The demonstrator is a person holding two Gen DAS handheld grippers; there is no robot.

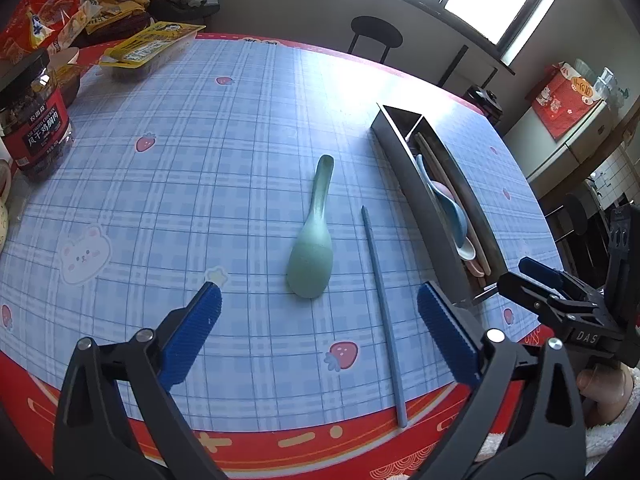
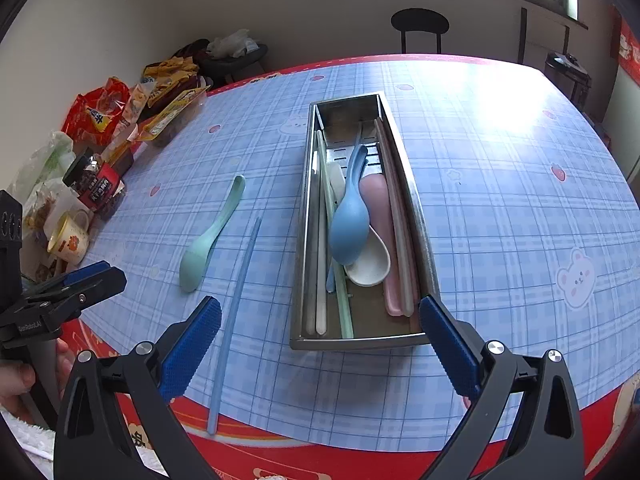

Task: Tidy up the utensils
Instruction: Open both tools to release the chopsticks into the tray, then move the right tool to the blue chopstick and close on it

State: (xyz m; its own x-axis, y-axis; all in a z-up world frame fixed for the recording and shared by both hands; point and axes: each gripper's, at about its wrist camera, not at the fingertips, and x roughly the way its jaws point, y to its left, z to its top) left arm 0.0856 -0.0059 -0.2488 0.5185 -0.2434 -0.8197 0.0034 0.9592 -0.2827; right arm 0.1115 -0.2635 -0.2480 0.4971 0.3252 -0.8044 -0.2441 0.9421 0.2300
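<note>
The tabletop (image 2: pixel 500 208) carries a blue plaid cloth printed with strawberries and bunnies and edged in red. Along its far left side lies a heap of snack packets (image 2: pixel 132 108), with a red-labelled jar (image 1: pixel 34 120) and a yellow mug (image 2: pixel 70 236) closer in.

A long steel tray (image 2: pixel 362 342) lies lengthwise near the middle of the tabletop. Inside it a blue spoon (image 2: pixel 349 226) lies bowl toward the camera, partly over a white spoon (image 2: pixel 370 266), with a pink spoon (image 2: pixel 374 196) just beside them. Pink chopsticks (image 2: pixel 394 232) run along the tray's right wall, and white chopsticks (image 2: pixel 320 280) and a green chopstick (image 2: pixel 340 292) along its left.

Outside the tray, to its left, a green spoon (image 1: pixel 310 236) rests on the cloth with its bowl toward the near edge. Between it and the tray lies a single blue chopstick (image 1: pixel 382 312), apart from both, its near end reaching the red border.

The left tool (image 1: pixel 318 332) hangs above the near edge with its jaws spread wide and nothing gripped; the green spoon's bowl and the blue chopstick show in the gap between its blue pads. The right tool (image 2: pixel 320 350) is likewise released, jaws wide, over the tray's near end; one pad is near the tray's right corner and the other is beside the blue chopstick. A hand (image 2: pixel 24 384) holds the left tool's grip.
</note>
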